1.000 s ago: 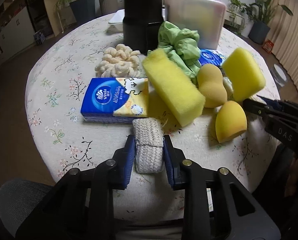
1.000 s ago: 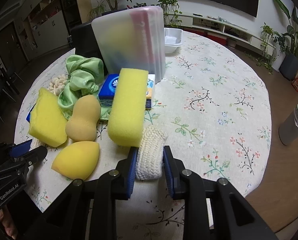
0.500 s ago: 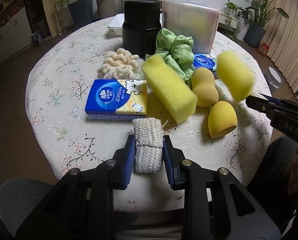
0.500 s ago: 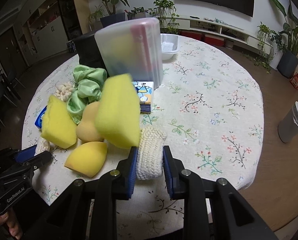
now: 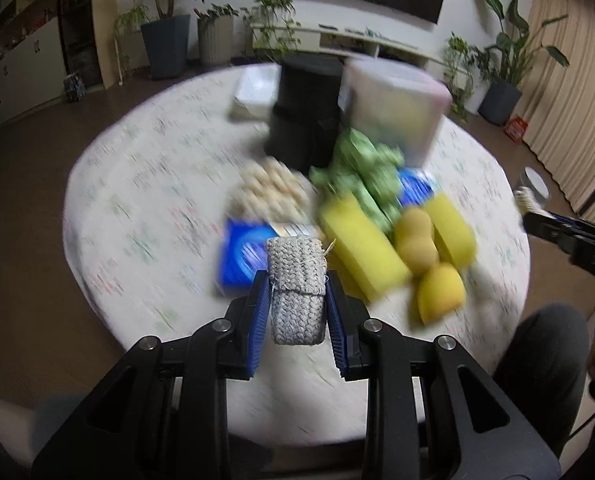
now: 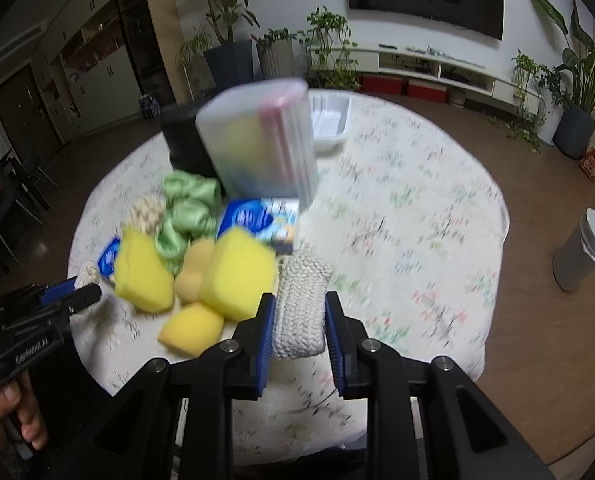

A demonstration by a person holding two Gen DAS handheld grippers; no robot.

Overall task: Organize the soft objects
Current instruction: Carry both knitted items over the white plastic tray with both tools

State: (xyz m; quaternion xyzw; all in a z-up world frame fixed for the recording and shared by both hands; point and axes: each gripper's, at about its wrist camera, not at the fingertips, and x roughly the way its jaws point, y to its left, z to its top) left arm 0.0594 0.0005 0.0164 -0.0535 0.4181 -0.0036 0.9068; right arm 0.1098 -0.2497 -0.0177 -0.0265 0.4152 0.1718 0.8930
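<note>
The left gripper [image 5: 296,300] clamps a grey-white braided pad [image 5: 296,289] between its blue ribbed pads, the thick woven folds bulging above the jaws. The right gripper [image 6: 300,316] is pinched just as tight on a cream knitted pad [image 6: 302,305], chunky and rectangular. Both pads hang clear of the round table [image 6: 417,216], whose pale floral cloth is smeared by blur.

Beyond the fingers lies the pile of soft things: a lemon-yellow teardrop sponge [image 6: 191,330], a tan gourd-shaped sponge [image 6: 193,268], two porous yellow block sponges [image 6: 237,274] [image 6: 141,266], a blue tissue pack [image 6: 259,226], a crumpled green satin scrunchie [image 6: 185,212] and a knobbly cream scrunchie [image 6: 147,210]. Farther back stand a frosted plastic box [image 6: 265,144] and a black cylinder [image 5: 307,108], with a white tray [image 6: 329,122] behind.

Compared with a second ago, both grippers sit higher with the pile smaller beneath them, their grips unchanged. The right-hand block sponge, earlier upright against the knitted pad, now rests tilted beside it
</note>
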